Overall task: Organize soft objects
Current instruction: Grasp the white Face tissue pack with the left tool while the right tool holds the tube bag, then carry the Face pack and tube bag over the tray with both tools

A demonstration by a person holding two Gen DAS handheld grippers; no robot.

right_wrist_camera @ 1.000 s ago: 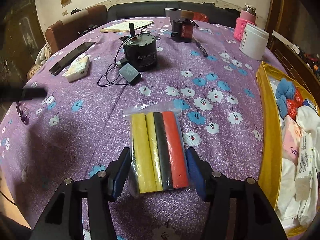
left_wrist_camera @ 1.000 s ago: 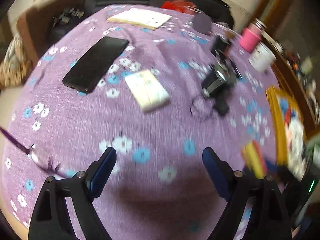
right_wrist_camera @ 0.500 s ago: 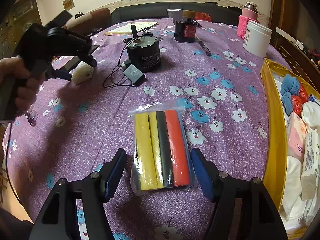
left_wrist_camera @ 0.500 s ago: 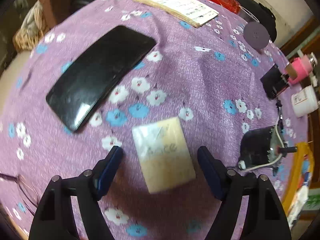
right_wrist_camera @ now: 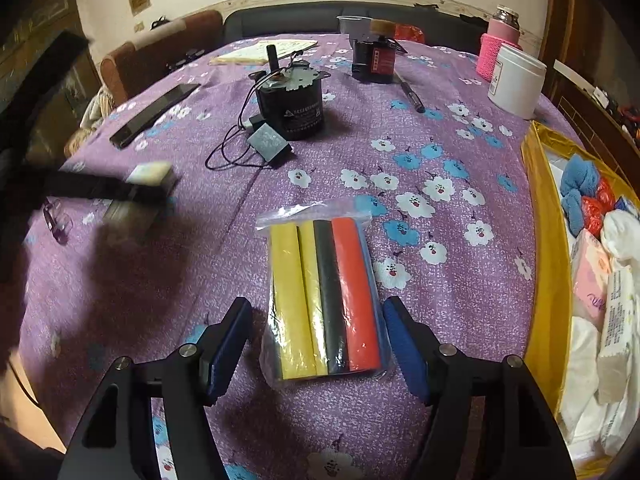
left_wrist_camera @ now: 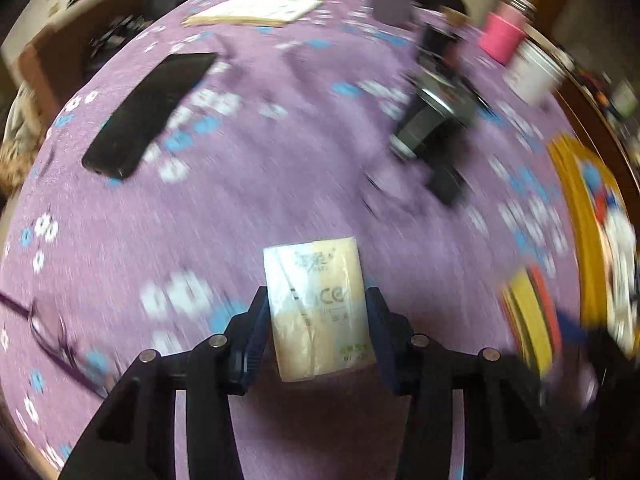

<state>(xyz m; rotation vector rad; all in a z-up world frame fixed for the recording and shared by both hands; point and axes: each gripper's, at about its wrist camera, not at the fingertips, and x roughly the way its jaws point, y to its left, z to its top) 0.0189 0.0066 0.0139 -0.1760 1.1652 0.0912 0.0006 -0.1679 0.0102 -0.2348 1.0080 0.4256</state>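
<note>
Dim warm indoor light, heavy motion blur across left wrist view, right wrist view sharp, fisheye-bent dark corners, soft shadows lower left

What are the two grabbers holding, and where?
The left gripper is closing on the tissue pack, pads on its long sides. The right gripper holds nothing; the bag of foam strips lies between its open jaws.

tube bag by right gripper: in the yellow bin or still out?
Out. The tube bag lies flat on the purple tablecloth, left of the yellow bin.

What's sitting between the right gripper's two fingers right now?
In the right wrist view, a clear bag of foam strips (yellow, black, red) lies on the purple tablecloth between the right gripper's open fingers, neither pad touching it.
</note>
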